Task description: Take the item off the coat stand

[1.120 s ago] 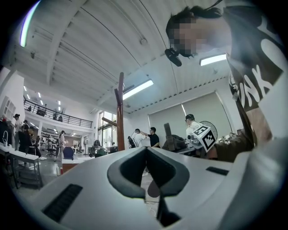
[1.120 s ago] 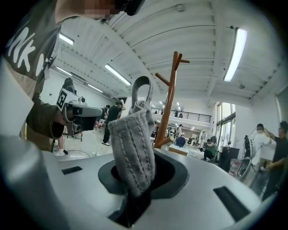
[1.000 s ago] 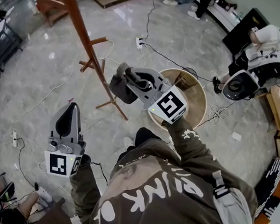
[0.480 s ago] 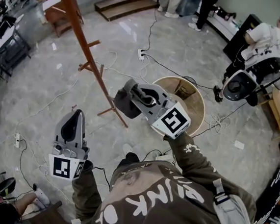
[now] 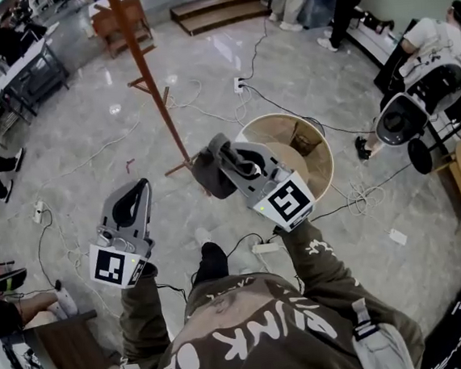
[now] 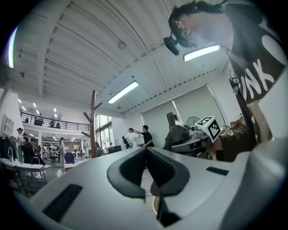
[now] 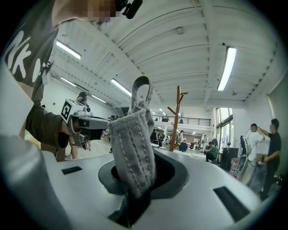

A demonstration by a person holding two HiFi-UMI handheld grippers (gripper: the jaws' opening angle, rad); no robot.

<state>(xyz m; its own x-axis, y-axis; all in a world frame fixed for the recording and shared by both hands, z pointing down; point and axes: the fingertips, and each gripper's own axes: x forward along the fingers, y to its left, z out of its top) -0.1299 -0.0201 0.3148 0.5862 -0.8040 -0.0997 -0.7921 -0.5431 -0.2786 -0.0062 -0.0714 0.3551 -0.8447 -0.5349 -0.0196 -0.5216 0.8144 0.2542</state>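
The wooden coat stand (image 5: 144,76) rises at the upper left of the head view, and its pegs that show are bare. My right gripper (image 5: 221,150) is shut on a grey woven fabric item (image 5: 206,174), held well clear of the stand and beside a round basket. In the right gripper view the item (image 7: 134,143) stands up between the jaws with its hanging loop (image 7: 141,88) on top, and the stand (image 7: 176,117) is far behind. My left gripper (image 5: 139,190) hovers lower left, shut and empty (image 6: 145,152).
A round wooden basket (image 5: 319,156) stands on the floor just right of the right gripper. Cables (image 5: 353,196) and a power strip (image 5: 239,85) lie over the marble floor. People and equipment (image 5: 409,114) stand at the right, with desks (image 5: 17,74) at the upper left.
The coat stand has slid up and away in the head view as the person stepped back. Both grippers keep their pose, the right one still gripping the grey item.
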